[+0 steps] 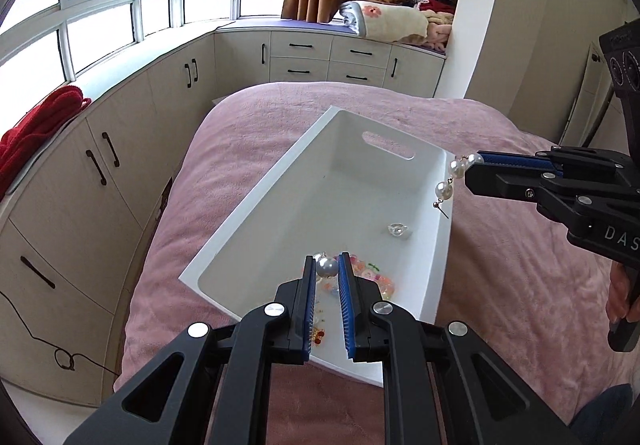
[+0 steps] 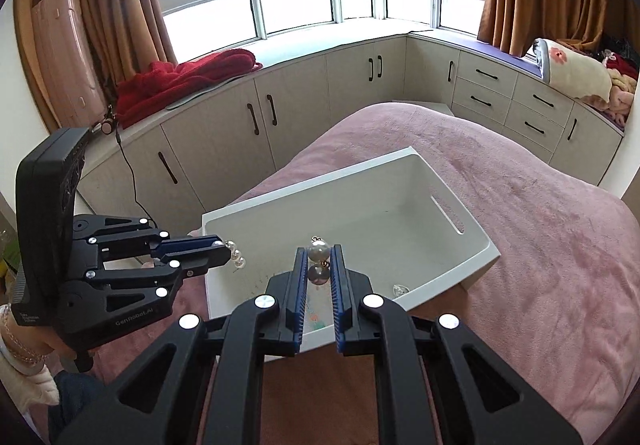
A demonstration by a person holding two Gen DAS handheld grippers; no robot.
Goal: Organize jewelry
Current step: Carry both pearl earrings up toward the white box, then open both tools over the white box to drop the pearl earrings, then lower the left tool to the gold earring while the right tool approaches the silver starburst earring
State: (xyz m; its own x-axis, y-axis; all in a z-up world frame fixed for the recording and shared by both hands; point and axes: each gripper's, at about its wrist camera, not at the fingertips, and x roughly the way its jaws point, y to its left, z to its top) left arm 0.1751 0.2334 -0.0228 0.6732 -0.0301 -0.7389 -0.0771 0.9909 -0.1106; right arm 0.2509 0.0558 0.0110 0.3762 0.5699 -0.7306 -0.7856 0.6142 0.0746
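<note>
A white bin (image 1: 256,213) lies on the pink blanket of the bed (image 1: 520,285), and both grippers are above it, each one carrying a pearl earring. The left gripper (image 1: 327,269) has its jaws pinching a pearl earring (image 1: 327,267) over the near end of the bin, where colourful beads (image 1: 370,275) and other small pieces already lie on the bottom. The right gripper (image 1: 478,161) comes from the right side, and its jaws are pressed on the top of the second pearl earring (image 1: 450,181), which hangs down as a short chain of pearls just over the right rim of the bin. A clear crystal piece (image 1: 398,229) lies alone inside, near that rim.

I judge that the step in hand is bringing the two earrings to the bin to drop them in. The left one is already well over the inside. The right one hangs almost on the rim, so it seems that this hand should first go a little more inward, and then the jaws can open. The hanging hook could catch on the rim or fall outside onto the blanket, where it would be hard to find.
</note>
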